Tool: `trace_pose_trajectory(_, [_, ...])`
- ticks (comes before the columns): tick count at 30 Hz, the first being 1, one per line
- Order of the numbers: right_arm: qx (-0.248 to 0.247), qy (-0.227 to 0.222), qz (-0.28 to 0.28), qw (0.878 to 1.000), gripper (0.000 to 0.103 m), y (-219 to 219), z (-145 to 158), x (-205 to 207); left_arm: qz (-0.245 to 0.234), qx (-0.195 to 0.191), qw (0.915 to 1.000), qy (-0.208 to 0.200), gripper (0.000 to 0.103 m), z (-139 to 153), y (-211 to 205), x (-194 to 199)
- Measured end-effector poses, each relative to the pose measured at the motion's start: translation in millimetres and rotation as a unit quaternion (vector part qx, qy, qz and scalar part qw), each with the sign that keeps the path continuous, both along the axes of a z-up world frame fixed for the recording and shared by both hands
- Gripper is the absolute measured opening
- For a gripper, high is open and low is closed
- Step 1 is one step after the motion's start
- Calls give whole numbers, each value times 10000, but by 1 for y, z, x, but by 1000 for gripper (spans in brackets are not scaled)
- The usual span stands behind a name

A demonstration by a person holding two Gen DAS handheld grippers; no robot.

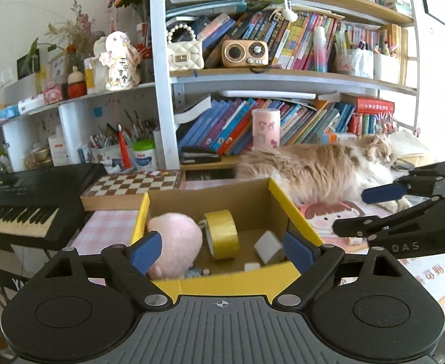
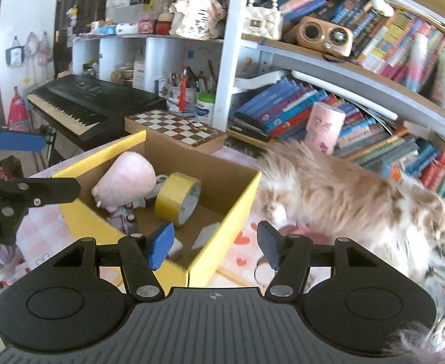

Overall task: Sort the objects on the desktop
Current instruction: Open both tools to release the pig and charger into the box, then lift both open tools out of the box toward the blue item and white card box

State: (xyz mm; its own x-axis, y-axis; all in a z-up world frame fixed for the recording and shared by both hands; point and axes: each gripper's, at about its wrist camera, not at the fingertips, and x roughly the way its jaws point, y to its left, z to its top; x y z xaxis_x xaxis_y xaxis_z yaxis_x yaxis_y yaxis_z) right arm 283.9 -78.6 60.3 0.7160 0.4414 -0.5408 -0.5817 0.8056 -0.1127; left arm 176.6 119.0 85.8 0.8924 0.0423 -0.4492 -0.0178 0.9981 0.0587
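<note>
A cardboard box with a yellow rim (image 1: 286,209) (image 2: 234,209) stands on the pink desk mat. In it lie a pink plush toy (image 1: 174,242) (image 2: 125,179), a yellow tape roll (image 1: 222,233) (image 2: 178,197), a small doll (image 2: 125,217) and two white blocks (image 1: 268,247) (image 2: 207,235). My left gripper (image 1: 222,251) hovers over the box's near edge, open and empty. My right gripper (image 2: 215,247) is open and empty over the box's near right corner. Each wrist view shows the other gripper at its edge: the right gripper (image 1: 371,209) and the left gripper (image 2: 49,166).
A fluffy ginger-and-white cat (image 1: 313,170) (image 2: 344,194) stands right beside the box, on the desk. Behind the box are a chessboard (image 1: 131,183) (image 2: 174,127), a black keyboard (image 1: 19,209) (image 2: 79,103) and packed bookshelves (image 1: 283,121). A small round pale thing (image 2: 262,273) lies by my right finger.
</note>
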Motion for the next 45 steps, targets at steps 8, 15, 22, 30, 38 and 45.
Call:
trace_pose_trajectory(8, [258, 345, -553, 9975, 58, -19, -18, -35, 84, -61, 9998, 192, 90, -15, 2, -32])
trace_pose_trajectory(15, [337, 584, -845, 9941, 58, -24, -37, -69, -62, 94, 9987, 491, 90, -35, -7, -57])
trace_pose_trajectory(22, [281, 630, -1121, 9913, 58, -24, -52, -97, 95, -68, 9984, 551, 90, -44, -10, -79])
trace_pose_trajectory(30, [338, 738, -1560, 9844, 60, -32, -67, -129, 299, -192, 9982, 486, 90, -52, -18, -100])
trace_pose_trajectory(38, [237, 919, -1747, 9800, 61, -40, -79, -154, 380, -335, 9973, 527, 90, -57, -19, -114])
trace_pose_trajectory(45, [201, 925, -1905, 9771, 64, -49, -81, -165, 56, -390, 9966, 719, 90, -66, -34, -115])
